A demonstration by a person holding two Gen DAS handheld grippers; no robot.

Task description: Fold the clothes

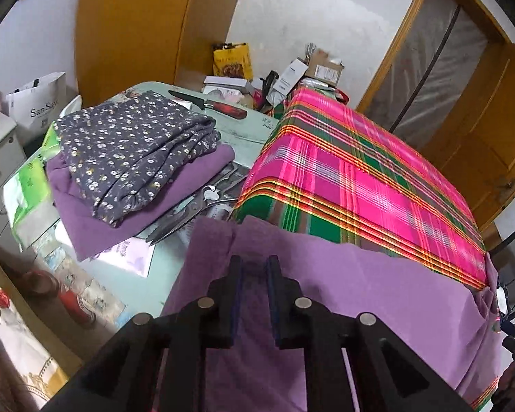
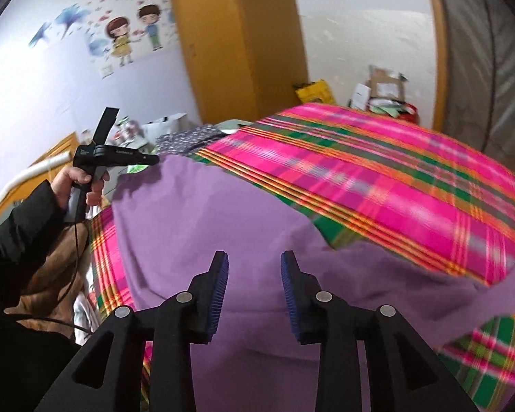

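A purple garment [image 1: 377,292] lies spread over the near part of a table covered in a pink and green plaid cloth [image 1: 360,178]. My left gripper [image 1: 254,262] hovers over the garment's left edge, its jaws a narrow gap apart and pinching nothing. In the right wrist view the same purple garment [image 2: 195,223] fills the middle. My right gripper [image 2: 254,257] stands open just above it with nothing between its blue pads. A hand [image 2: 75,178] holds the left gripper [image 2: 151,159] at the garment's far left corner. A folded floral garment [image 1: 134,147] rests on a folded purple one [image 1: 189,178] to the left.
Scissors [image 1: 195,206] and a red-handled knife [image 1: 216,104] lie on the pale green tabletop [image 1: 250,130] beside the stack. Boxes and bags [image 1: 312,68] crowd the far end. A white paper bag [image 1: 37,103] and grey drawers [image 1: 0,171] stand at the left.
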